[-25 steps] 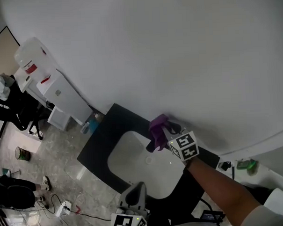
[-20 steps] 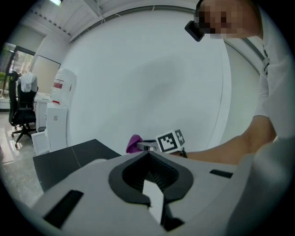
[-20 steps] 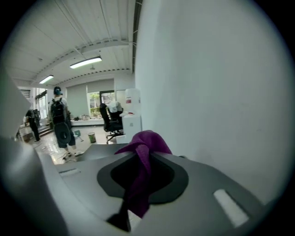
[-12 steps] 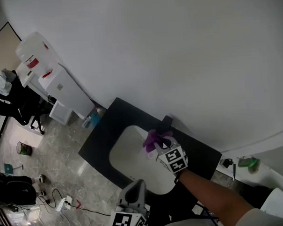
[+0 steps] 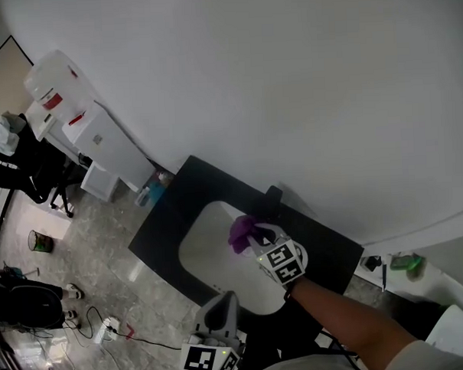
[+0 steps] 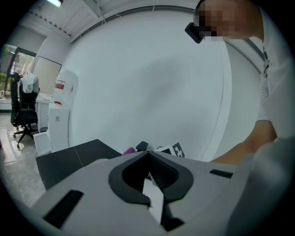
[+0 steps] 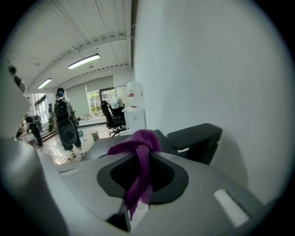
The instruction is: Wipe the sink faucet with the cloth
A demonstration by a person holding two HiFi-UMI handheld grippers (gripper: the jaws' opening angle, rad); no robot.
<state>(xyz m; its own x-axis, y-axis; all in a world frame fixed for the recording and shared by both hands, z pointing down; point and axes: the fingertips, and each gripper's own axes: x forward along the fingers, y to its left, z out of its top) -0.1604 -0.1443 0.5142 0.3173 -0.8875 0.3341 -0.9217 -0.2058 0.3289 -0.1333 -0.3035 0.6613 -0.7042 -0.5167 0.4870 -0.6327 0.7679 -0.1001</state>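
Note:
The black faucet [image 5: 272,199] stands at the back of the white sink [image 5: 208,254], set in a black counter [image 5: 171,210]. My right gripper [image 5: 255,241] is shut on the purple cloth [image 5: 240,232] and hangs over the basin, just in front and left of the faucet. In the right gripper view the cloth [image 7: 138,156] drapes from the shut gripper [image 7: 143,154], with the faucet [image 7: 196,136] close on the right and apart from it. My left gripper [image 5: 223,302] sits low near the counter's front edge; its jaws [image 6: 148,159] meet with nothing between them.
A white water dispenser [image 5: 75,118] stands left of the counter, with a blue bottle [image 5: 148,197] on the floor beside it. A seated person [image 5: 12,163], a bin [image 5: 39,242] and floor cables [image 5: 108,331] lie further left. The white wall [image 5: 304,85] rises directly behind the faucet.
My right gripper has carried the cloth down and to the left, away from the faucet top and out over the basin. The left gripper has stayed put.

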